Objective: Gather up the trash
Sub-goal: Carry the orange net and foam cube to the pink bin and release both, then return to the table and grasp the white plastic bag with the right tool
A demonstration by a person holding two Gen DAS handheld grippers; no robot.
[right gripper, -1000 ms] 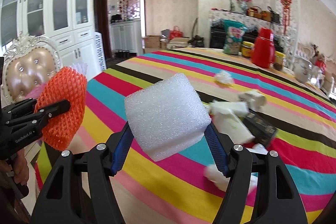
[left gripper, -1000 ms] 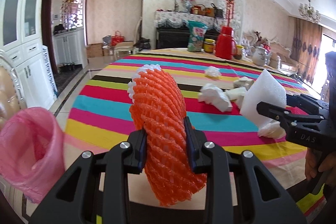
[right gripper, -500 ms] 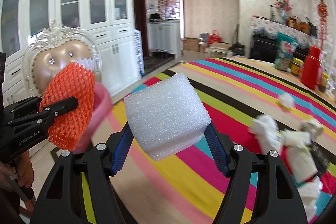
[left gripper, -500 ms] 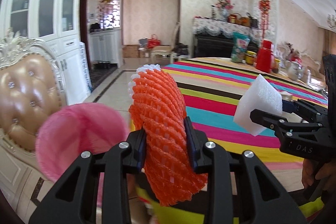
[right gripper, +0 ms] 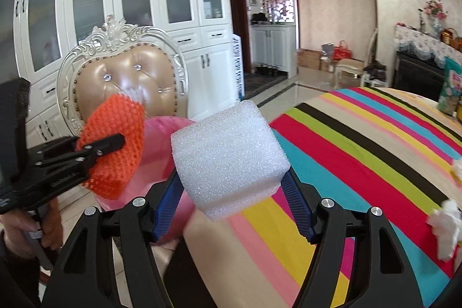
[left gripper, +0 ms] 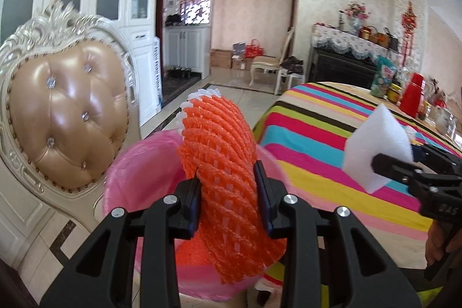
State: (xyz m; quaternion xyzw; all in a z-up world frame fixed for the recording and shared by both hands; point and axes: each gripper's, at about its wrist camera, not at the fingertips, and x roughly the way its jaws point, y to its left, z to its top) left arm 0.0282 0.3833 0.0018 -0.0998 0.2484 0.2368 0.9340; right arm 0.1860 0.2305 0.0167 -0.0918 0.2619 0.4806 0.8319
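Task partly done: left hand-held gripper (left gripper: 228, 192) pinches the orange foam net (left gripper: 222, 163) over the pink bin bag (left gripper: 138, 186), right hand-held gripper (right gripper: 231, 192) pinches the white foam block (right gripper: 228, 158) at its 3 o'clock, neither yet dropped in; crumpled tissues (right gripper: 446, 224) remain on the striped counter (right gripper: 361, 163)

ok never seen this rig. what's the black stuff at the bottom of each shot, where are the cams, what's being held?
No robot here: a person holds a set of tongs in each hand, with a fisheye camera on each looking forward along the fingers. The black parts low in each picture are that camera's own tongs.

Left-camera view: the left tongs are shut on an orange foam net, in front of a pink bin bag. Right-camera view: the right tongs are shut on a white foam block.

Each set also shows in the other's view. The striped tablecloth carries crumpled white paper. A padded chair stands behind the bag.
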